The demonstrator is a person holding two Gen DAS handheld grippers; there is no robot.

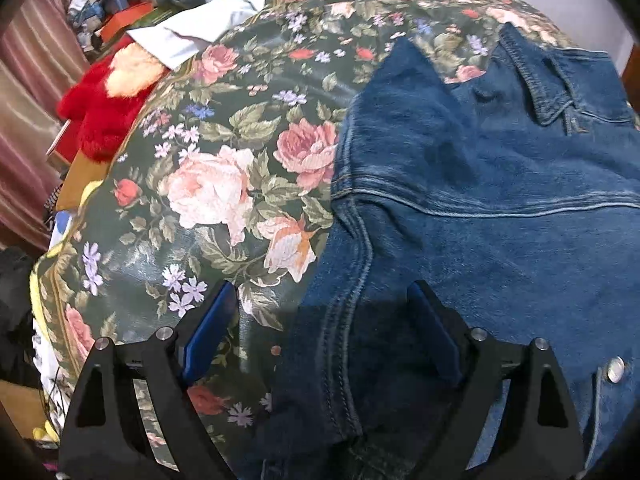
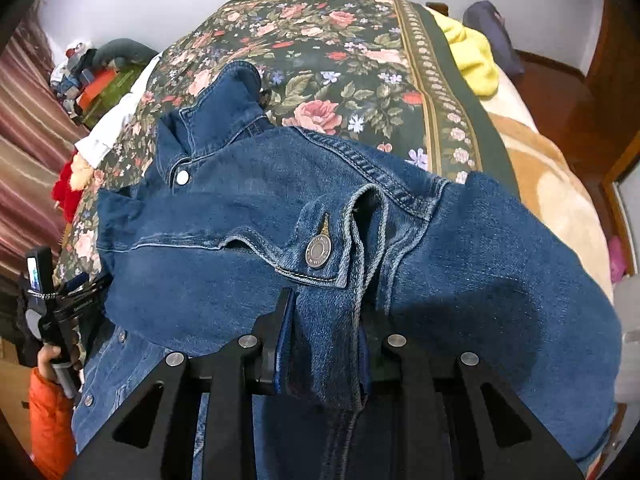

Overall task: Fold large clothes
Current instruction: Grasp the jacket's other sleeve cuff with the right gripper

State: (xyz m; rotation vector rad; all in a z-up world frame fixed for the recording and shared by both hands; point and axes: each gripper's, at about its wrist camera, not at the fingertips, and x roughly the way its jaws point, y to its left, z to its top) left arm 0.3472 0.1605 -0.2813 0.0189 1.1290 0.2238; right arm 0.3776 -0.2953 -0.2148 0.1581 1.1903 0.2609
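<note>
Nearest the right wrist camera, the right gripper (image 2: 320,344) is pinching a bunched fold of the denim jacket (image 2: 248,220), the cloth gathered between its pressed-in jaws just below a chest pocket flap with a metal button (image 2: 317,251). In the left wrist view, the left gripper (image 1: 322,332) is hovering with its jaws spread wide, one blue pad (image 1: 208,332) over the bedspread and the other over the jacket's side seam, so the edge of the garment is lying between them without being gripped. The same gripper is showing at the left edge of the right view, carried by a hand (image 2: 50,356) in an orange sleeve (image 2: 48,420). Farther out, the jacket is lying across the floral bedspread (image 1: 224,184), front side up, its collar (image 2: 224,100) standing crumpled toward the far end and one sleeve (image 2: 520,264) trailing off to the right. Beyond it a yellow cloth (image 2: 476,56) is sitting at the far corner of the bed, and a white garment (image 1: 200,28) and a red plush toy (image 1: 104,100) are lying along the left side. Judging by this, the folding is only beginning: the jacket is spread out but rumpled, no clean fold is showing, and the sleeves and body are still waiting to be brought in and flattened.
</note>
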